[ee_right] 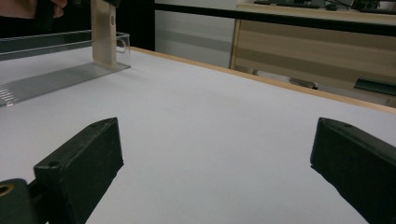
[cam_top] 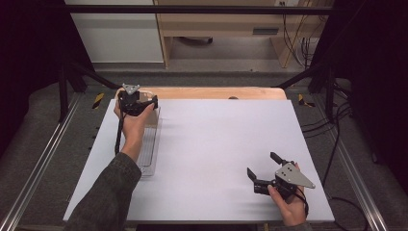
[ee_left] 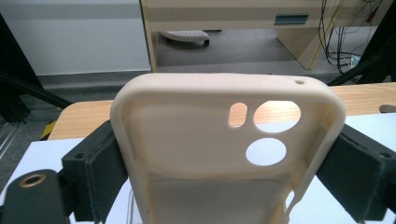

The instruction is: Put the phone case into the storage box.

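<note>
A cream phone case (ee_left: 224, 154) with round camera cut-outs stands upright, clamped at its sides by the left tongs (cam_top: 137, 102) over a clear tray (cam_top: 150, 144) at the desk's (cam_top: 216, 139) far-left corner. The right tongs (cam_top: 263, 169) gape empty near the right front.

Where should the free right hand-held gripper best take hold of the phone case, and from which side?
Probably the phone case's lower long edges, from the right. It stands upright in the clear tray, and the left hand-held gripper already clamps its upper sides.
</note>
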A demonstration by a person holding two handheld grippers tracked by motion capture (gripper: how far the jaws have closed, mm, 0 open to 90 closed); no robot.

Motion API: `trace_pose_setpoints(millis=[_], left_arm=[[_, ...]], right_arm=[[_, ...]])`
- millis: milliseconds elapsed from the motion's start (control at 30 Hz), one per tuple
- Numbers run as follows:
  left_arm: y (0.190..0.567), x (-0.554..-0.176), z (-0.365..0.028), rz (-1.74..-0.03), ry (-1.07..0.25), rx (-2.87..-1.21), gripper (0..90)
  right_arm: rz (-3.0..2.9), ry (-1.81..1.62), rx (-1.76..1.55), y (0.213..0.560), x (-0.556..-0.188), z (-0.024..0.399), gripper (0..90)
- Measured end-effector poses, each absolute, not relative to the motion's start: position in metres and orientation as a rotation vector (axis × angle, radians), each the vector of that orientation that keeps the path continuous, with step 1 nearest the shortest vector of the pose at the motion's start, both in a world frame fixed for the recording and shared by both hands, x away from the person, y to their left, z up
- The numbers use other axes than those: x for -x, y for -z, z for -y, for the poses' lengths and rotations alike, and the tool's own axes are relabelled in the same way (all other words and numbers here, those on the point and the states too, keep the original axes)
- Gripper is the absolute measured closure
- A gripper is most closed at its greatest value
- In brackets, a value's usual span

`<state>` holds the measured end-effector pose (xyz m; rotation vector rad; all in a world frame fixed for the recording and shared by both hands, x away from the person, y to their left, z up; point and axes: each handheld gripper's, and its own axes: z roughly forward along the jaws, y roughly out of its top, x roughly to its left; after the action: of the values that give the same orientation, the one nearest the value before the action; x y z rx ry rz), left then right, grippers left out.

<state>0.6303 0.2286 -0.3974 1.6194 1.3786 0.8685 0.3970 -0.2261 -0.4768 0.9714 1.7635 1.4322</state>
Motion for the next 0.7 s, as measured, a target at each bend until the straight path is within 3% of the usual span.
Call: trace_pose_setpoints(millis=[700], left_arm=[[0.3996,-0.6324,-0.2305,-1.345,-0.838,-1.616,5.5]], right_arm=[[-1.769,-1.434,-0.970,0.4768,-0.3968,0.2259,2.4]])
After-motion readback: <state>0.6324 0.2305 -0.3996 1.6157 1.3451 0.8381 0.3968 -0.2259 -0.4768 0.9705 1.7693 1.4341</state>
